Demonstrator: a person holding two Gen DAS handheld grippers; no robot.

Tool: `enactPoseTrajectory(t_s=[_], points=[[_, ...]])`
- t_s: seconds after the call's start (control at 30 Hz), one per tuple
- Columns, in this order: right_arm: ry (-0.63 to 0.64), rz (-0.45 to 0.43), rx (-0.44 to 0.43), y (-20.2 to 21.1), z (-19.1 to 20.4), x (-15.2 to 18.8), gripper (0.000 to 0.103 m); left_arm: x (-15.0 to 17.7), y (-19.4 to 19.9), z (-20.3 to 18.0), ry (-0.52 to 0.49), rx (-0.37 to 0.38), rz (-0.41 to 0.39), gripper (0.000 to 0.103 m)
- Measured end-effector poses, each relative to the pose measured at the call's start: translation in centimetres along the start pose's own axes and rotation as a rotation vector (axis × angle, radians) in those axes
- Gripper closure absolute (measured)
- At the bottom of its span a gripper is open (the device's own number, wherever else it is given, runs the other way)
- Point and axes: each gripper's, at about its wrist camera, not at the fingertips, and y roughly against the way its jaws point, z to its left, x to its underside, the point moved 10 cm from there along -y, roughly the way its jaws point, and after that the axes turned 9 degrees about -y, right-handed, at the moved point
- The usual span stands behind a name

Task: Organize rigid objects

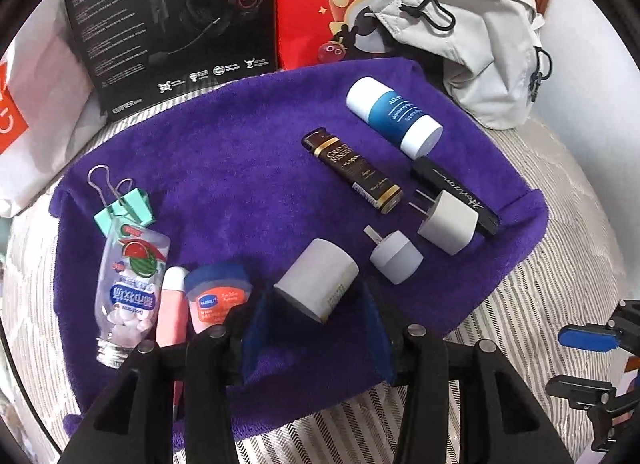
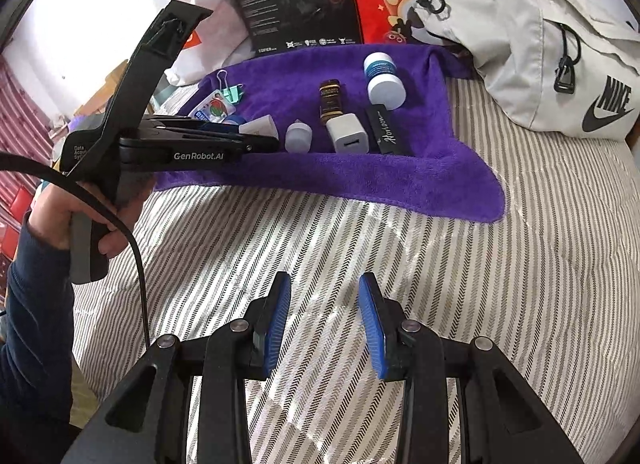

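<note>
A purple towel [image 1: 240, 168] carries the objects. My left gripper [image 1: 316, 288] is shut on a white cylinder [image 1: 320, 280], one blue pad against each side, low over the towel's front. Left of it lie a small orange-labelled jar [image 1: 218, 296], a pink tube [image 1: 172, 312], a clear candy bottle [image 1: 132, 288] and a mint binder clip [image 1: 124, 212]. To the right are a small white plug [image 1: 396, 258], a white charger [image 1: 448, 220], a black Horizon box [image 1: 460, 192], a brown tube [image 1: 356, 172] and a blue-and-white bottle [image 1: 394, 116]. My right gripper [image 2: 325, 280] hangs open over the striped cover.
A black headset box [image 1: 172, 16] and a red bag [image 1: 352, 0] stand behind the towel. A grey Nike bag [image 2: 540, 56] lies at the back right, a white shopping bag [image 1: 36, 104] at the left. The striped bed cover [image 2: 360, 232] spreads in front.
</note>
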Motion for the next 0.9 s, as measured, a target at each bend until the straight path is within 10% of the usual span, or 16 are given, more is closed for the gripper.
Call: enactPoseTrajectory(t_s=[0.2, 0.47, 0.63, 0.9], points=[[-0.041, -0.028, 0.030, 1.4, -1.0, -0.1, 0.066, 0.4, 0.9, 0.3, 0.047, 0.020, 0.001, 0.057], [-0.072, -0.104, 0.113, 3.7, -1.7, -0.9, 0.039, 1.4, 6.9, -0.9, 0.034, 0.006, -0.090, 0.025], [-0.078, -0.141, 0.174, 5.2, -1.0, -1.2, 0.008, 3.4, 11.0, -1.0, 0.041, -0.056, -0.138, 0.011], [-0.093, -0.188, 0.170, 7.3, 1.6, -0.4, 0.000, 8.3, 15.5, 1.9, 0.204, -0.231, -0.139, 0.000]])
